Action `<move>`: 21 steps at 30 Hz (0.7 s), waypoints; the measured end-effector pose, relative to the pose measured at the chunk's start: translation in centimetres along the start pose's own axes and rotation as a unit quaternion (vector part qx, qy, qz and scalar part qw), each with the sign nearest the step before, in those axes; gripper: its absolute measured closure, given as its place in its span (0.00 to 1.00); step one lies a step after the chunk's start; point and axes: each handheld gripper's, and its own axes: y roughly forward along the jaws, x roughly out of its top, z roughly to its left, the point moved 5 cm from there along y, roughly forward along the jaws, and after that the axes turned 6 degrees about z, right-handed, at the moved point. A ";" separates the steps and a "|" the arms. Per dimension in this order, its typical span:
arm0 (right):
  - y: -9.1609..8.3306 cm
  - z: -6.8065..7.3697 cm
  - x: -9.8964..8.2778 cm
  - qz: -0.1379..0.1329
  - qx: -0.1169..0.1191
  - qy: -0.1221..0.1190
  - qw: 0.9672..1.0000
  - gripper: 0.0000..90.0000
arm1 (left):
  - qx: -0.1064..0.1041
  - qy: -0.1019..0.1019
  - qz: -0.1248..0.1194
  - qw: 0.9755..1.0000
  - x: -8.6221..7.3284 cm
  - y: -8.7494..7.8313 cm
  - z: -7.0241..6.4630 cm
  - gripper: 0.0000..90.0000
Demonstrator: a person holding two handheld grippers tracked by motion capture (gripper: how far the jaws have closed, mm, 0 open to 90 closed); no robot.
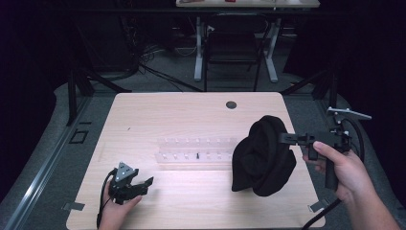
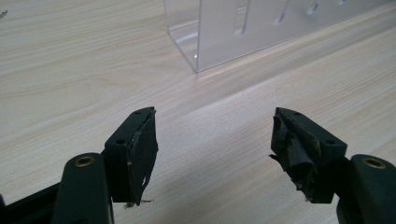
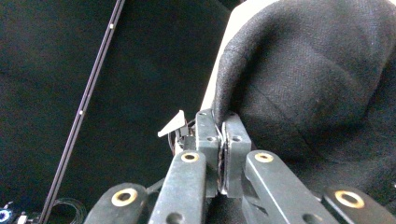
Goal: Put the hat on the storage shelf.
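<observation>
I have my right gripper (image 1: 283, 138) pressed together on the edge of a black, coarse-woven cloth garment (image 1: 264, 155), and I hold it lifted at the right side of the pale wooden table (image 1: 191, 115). In the right gripper view the 2 jaws meet on a thin fold of that fabric (image 3: 308, 79), with nothing else between them. The garment hangs from the pinch as a bunched, rounded mass; its lower end looks to rest on the tabletop or hang just above it, and I cannot tell which from the high view.

My left gripper (image 1: 143, 184) sits low near the front left of the table, jaws spread wide and holding nothing. In the left gripper view bare wood shows between its 2 worn pads (image 2: 144, 149), and the corner of a clear acrylic rack (image 2: 243, 32) with a row of slots stands just ahead. That rack (image 1: 196, 151) lies across the middle of the table, between my 2 tools, and a small dark peg or screw appears to stand in it.

I judge this to be the lifting step: the cloth is gripped at 1 point and raised so that it hangs free. The next move, I think, calls for my left tool to come across and take a second edge of the hanging fabric, so I can spread it. The bunching hides the edges, so picking a single layer will need care.
</observation>
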 end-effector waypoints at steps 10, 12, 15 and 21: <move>-0.2 1.4 1.5 -0.011 0.005 -0.012 1.000 0.98 | 0.000 0.000 0.000 1.000 0.0 0.0 0.0 0.35; -0.1 1.6 1.6 -0.014 0.005 -0.012 1.000 0.98 | 0.000 0.000 0.000 1.000 0.0 0.0 0.0 0.35; 0.0 2.1 2.1 -0.019 0.007 -0.014 1.000 0.98 | 0.000 -0.001 0.000 1.000 0.0 0.0 0.0 0.35; 0.6 3.0 3.0 -0.018 0.009 -0.026 0.999 0.98 | -0.001 -0.001 0.000 1.000 0.0 0.0 0.0 0.35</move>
